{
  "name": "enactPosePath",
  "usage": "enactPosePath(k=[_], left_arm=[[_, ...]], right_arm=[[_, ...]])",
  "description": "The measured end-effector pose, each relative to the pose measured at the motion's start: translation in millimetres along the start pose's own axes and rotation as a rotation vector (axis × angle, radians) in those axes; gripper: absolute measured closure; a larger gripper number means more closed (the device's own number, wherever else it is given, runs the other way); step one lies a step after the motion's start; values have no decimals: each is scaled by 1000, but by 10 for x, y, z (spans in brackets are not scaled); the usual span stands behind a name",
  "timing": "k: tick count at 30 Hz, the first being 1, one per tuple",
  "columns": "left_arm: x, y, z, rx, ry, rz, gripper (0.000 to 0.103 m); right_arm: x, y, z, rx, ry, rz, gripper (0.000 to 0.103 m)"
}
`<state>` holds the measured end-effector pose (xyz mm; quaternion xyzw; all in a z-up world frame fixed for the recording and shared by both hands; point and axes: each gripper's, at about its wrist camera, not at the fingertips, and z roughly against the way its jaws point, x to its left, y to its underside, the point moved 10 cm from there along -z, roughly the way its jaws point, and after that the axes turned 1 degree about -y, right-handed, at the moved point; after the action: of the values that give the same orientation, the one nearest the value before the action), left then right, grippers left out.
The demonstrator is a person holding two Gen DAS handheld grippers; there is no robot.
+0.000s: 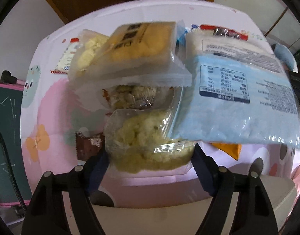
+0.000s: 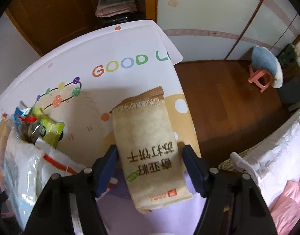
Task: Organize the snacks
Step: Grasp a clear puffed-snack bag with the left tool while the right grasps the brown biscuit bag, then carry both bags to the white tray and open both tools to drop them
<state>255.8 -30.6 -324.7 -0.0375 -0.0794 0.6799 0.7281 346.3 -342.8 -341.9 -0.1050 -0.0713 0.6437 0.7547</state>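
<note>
Beside right jaws: cracker packet [image 2: 150, 148].

Blue packet [image 1: 238, 101] motion-blurred, print illegible

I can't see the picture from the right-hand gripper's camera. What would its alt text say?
A tan cracker packet lies between the blue pads of the right gripper, with narrow gaps either side, on a cartoon-printed tablecloth. More snack bags are piled at left.
</note>
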Motion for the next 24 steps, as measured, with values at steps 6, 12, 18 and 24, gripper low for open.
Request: enactPosePath(k=[6,12,18,24], left_arm=[[70,15,124,-34,28,8,24],[210,37,289,-83,85,38,25],[321,125,825,-201,141,46,25],[464,450,1596,-358,140,35,25]], right_arm=[[107,31,42,5,6,0,48],[103,88,309,-62,-65,-40,48],[195,181,1004,-194,-176,-47,48],[595,683,1911,-306,-353,19,48]])
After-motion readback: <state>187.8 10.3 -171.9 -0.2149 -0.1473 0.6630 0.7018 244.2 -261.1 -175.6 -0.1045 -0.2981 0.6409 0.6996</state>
